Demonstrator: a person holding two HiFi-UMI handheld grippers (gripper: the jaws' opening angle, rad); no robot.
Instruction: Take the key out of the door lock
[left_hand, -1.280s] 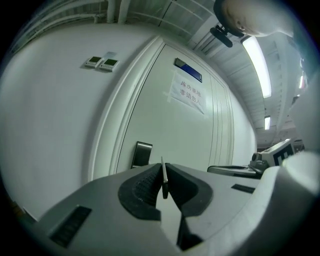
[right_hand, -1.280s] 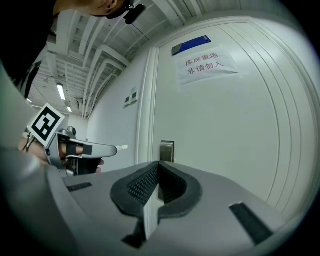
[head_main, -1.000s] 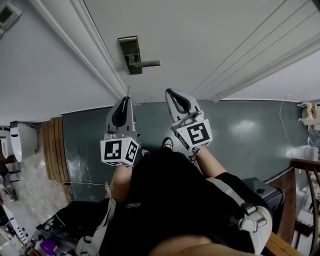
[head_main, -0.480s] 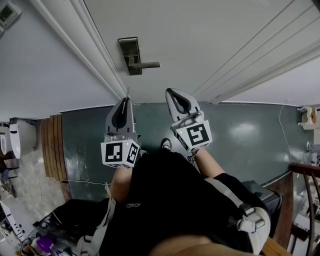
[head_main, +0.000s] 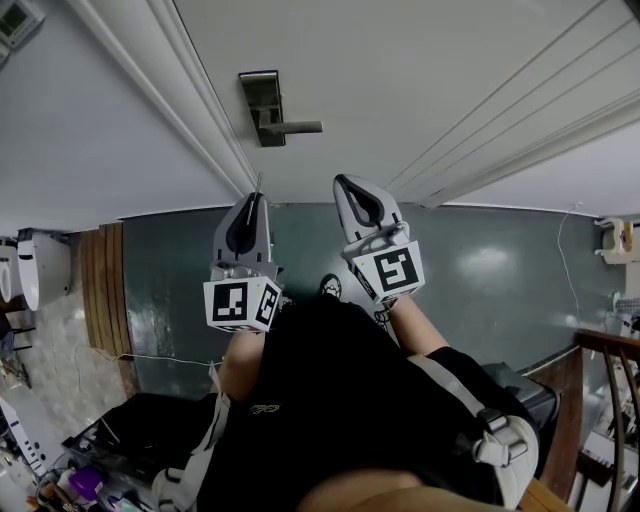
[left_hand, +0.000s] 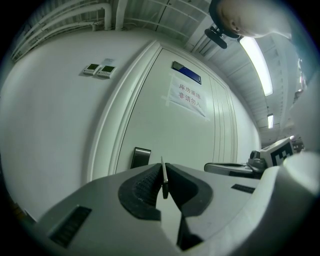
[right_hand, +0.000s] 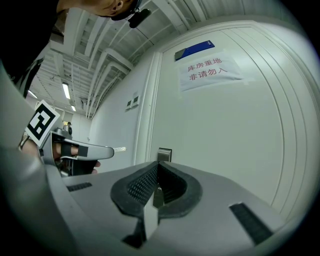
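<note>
A thin metal key (left_hand: 163, 172) sticks up between the pads of my left gripper (left_hand: 164, 169), which is shut on it. In the head view that left gripper (head_main: 256, 196) hangs below the door lock plate (head_main: 262, 108) and its lever handle (head_main: 297, 127), well apart from them, with the key tip (head_main: 258, 181) pointing at the door. Beside it, my right gripper (head_main: 343, 183) is shut with nothing in it. The lock plate (left_hand: 141, 157) shows ahead in the left gripper view. It also appears as the lock plate (right_hand: 164, 154) just past the closed right gripper (right_hand: 158, 164).
A white door (head_main: 420, 80) with a paper sign (right_hand: 210, 71) fills the front, and its frame (head_main: 170, 100) runs to the left. Two wall controls (left_hand: 100, 70) sit left of the frame. Wooden boards (head_main: 100, 300) and clutter (head_main: 90, 460) lie at lower left, a wooden rail (head_main: 600, 400) at right.
</note>
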